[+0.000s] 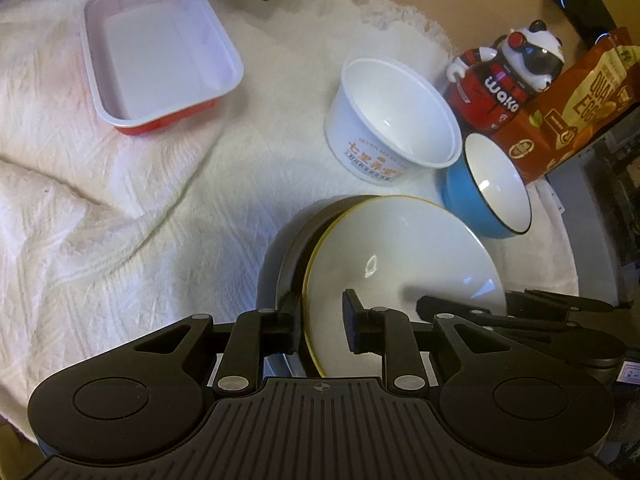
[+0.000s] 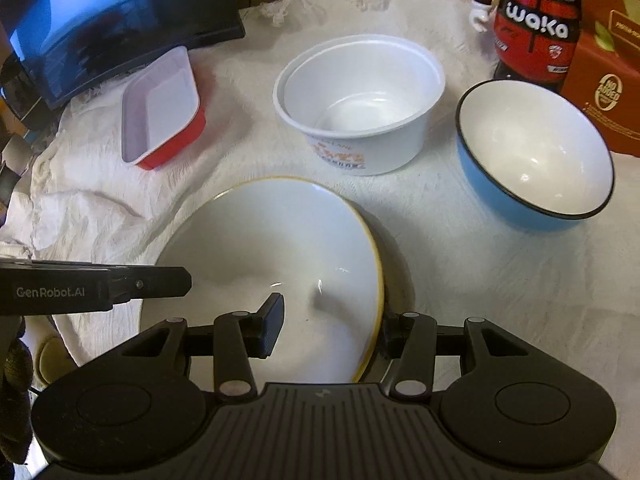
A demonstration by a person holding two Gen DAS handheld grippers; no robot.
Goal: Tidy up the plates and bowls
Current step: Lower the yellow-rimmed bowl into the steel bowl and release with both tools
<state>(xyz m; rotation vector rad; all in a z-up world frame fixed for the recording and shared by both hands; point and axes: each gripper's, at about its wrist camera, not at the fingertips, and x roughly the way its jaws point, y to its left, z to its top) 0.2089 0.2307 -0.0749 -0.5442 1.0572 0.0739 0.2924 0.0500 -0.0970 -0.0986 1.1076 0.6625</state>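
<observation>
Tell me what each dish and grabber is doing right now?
Yellow-rimmed plate: empty, resting on a dark plate.
Dark plate: underneath, mostly hidden.
Blue bowl: empty, upright.
White tub: empty, upright.
Red tray: empty.
Left gripper: open, straddling the plate's rim.
Right gripper: open, straddling the opposite rim.

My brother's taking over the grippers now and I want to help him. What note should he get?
Left gripper: straddles the yellow-rimmed plate at its rim; grip unclear.
Right gripper: open, straddling another part of the rim.
Done: the plate lies tilted on a dark plate.
Left: blue bowl, white tub and red tray stand apart on the cloth, ungrouped.
</observation>
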